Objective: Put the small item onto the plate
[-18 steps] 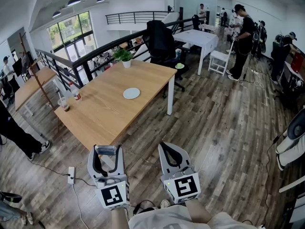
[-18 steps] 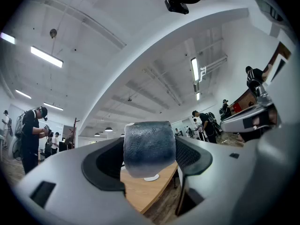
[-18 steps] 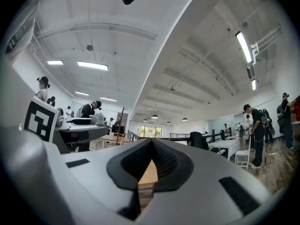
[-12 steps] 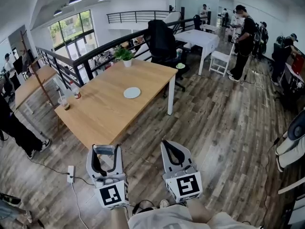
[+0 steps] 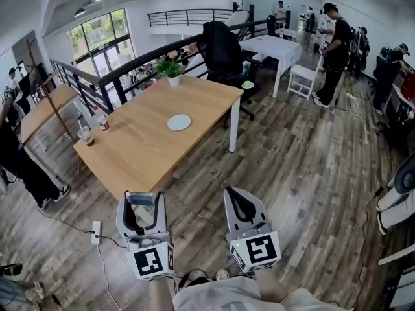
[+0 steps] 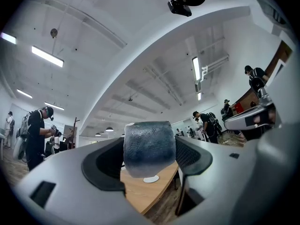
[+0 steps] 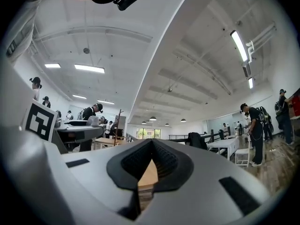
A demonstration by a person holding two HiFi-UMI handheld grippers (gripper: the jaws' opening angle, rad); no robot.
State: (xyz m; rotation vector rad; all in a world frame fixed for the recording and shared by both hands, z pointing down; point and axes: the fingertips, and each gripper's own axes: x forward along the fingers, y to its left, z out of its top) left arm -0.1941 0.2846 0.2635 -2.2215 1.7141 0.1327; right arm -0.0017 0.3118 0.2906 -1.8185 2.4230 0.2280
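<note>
You are in the carry step: your left gripper (image 5: 144, 211) is clenched on the small grey-blue, soft-looking block (image 6: 149, 146), which sits squarely between the two dark pads and is held up in the air, short of the near corner of the long light-wood table (image 5: 146, 157). Your right gripper (image 5: 242, 206) has its jaws pressed together with nothing between them, so it plays no part for now. The round white plate (image 5: 179, 122) lies bare on the tabletop, past the middle and closer to the long edge that faces the open floor, well apart from where you stand. I judge that nothing of the placing is done yet. Next you need to step in along that long edge, bring the left gripper over the plate, tip it downward, lower the block until it rests on the plate, and only then let the jaws part.
</note>
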